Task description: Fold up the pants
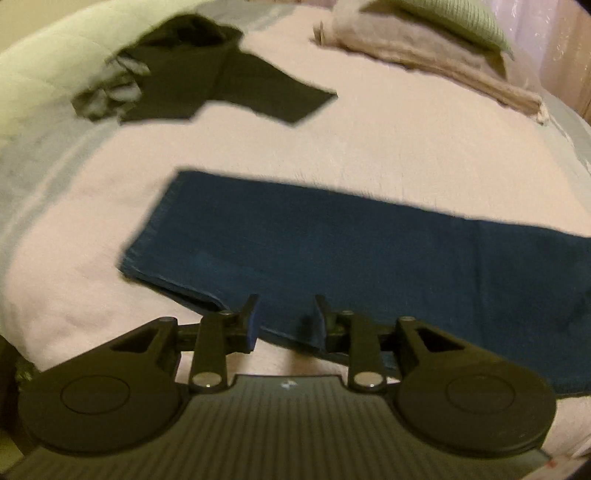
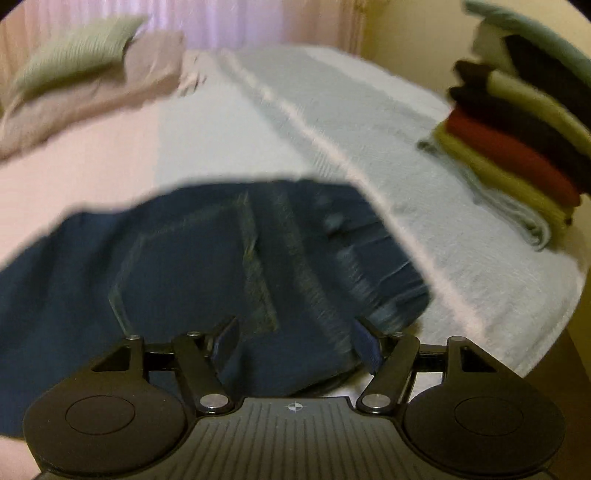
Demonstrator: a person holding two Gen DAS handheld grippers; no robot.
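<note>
Looking down the left wrist first: the left gripper point(image 1: 284, 319) hangs over the near edge of the bed point(image 1: 369, 129), jaws parted by a narrow gap with nothing pinched between them; the blue pants point(image 1: 332, 254) lie flat just beyond, legs stacked into one long band running across the pink cover, hem end toward the left of this view; the fingertips hover right at the near long edge of the cloth, though whether they brush it the blur won't say; farther back a black garment point(image 1: 207, 74) sprawls loose near the far left corner, and a beige blanket point(image 1: 424, 55) with a green pillow point(image 1: 454, 18) sits toward the far right.

Over to the right wrist: the right gripper point(image 2: 295, 343) stands with its jaws spread wide, straddling the waist end of the pants, a seam and pocket stitching dead ahead; the pads grip nothing; a stack of folded clothes point(image 2: 517, 147) waits at the bed's right edge.

My read on handling: this looks like denim, so fairly heavy, limp but with some body, not slippery and in no way fragile; it should hold a crease once laid down; best holds are the thick waistband for the right and the doubled hem for the left, pinching both layers together so the legs don't slide apart.
</note>
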